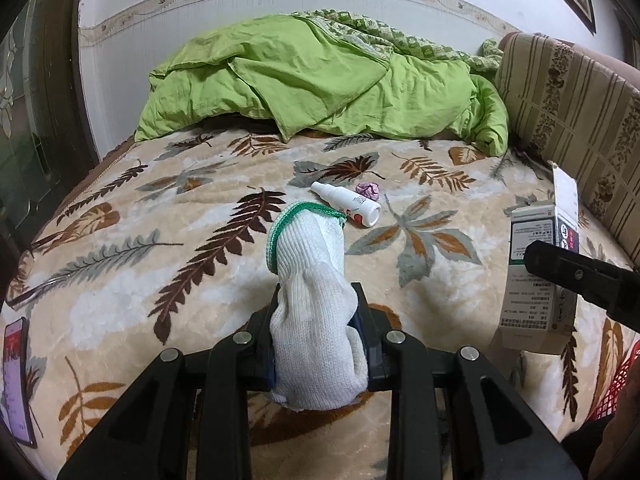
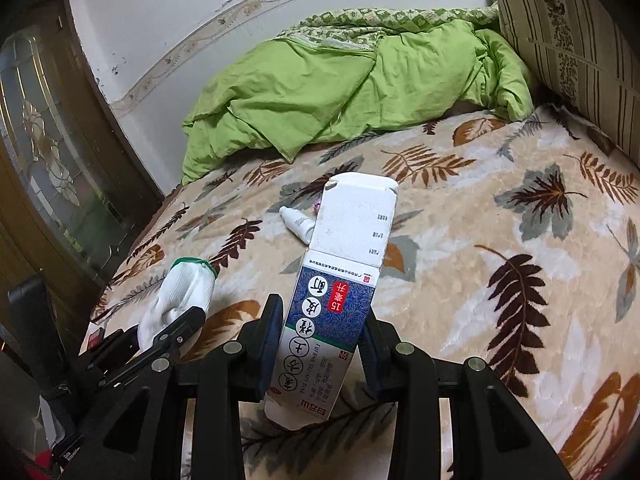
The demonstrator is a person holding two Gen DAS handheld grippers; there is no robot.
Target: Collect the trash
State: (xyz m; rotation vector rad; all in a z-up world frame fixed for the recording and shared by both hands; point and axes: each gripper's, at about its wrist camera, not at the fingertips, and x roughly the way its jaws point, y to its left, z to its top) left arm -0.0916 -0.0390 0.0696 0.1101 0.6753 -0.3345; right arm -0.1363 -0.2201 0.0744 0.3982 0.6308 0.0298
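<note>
Cotton glove (image 1: 316,312): pinched in the left tongs (image 1: 320,344), cuff pointing toward the bottle.
Carton (image 2: 332,312): clamped upright in the right tongs (image 2: 320,344), flap open.
Bottle (image 1: 347,203): lying on the bed, a pink wad (image 1: 369,190) just behind it.
Advice: keep both grips firm while carrying; a red basket (image 1: 616,384) seems nearby.

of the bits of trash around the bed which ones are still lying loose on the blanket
The white spray bottle and the crumpled pink wad beside it; the glove and the carton are gripped.
</note>
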